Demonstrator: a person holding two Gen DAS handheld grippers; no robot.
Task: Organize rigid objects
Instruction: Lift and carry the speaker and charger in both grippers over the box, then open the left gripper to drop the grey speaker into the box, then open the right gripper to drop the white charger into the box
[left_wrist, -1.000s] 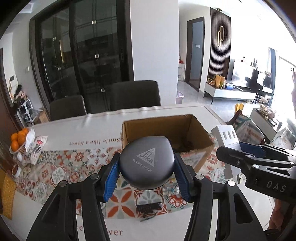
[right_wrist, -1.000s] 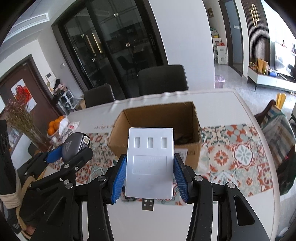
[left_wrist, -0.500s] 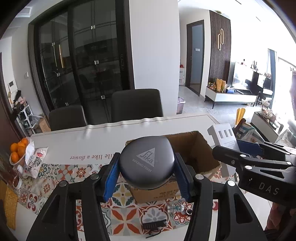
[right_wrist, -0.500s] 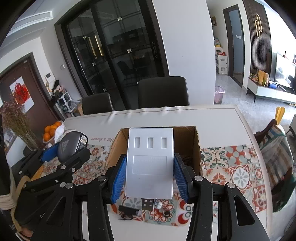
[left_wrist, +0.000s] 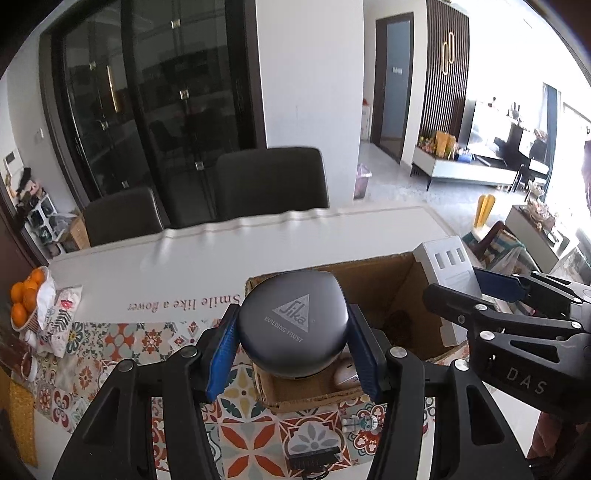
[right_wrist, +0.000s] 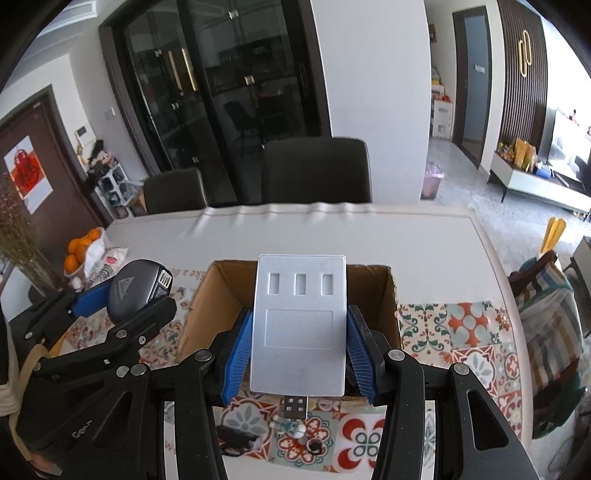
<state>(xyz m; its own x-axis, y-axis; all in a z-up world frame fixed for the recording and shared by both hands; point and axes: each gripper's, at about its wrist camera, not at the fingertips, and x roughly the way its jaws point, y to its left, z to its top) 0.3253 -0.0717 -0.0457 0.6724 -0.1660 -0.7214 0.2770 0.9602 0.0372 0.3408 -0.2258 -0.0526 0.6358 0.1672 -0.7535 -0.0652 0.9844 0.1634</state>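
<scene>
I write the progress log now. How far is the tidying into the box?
Done: the cardboard box already holds some dark items. In hand: the left hand-held gripper holds a grey round case and the right hand-held gripper a white USB hub, both above the box. Left: a small figurine and a black part remain on the patterned mat.

- My grey case (left_wrist: 293, 325) hides part of the cardboard box (left_wrist: 388, 284) interior.
- My white panel (right_wrist: 299, 325) covers the box's middle.
- Small items (right_wrist: 295, 430) on the desk (right_wrist: 424, 240) are too small to identify.
</scene>
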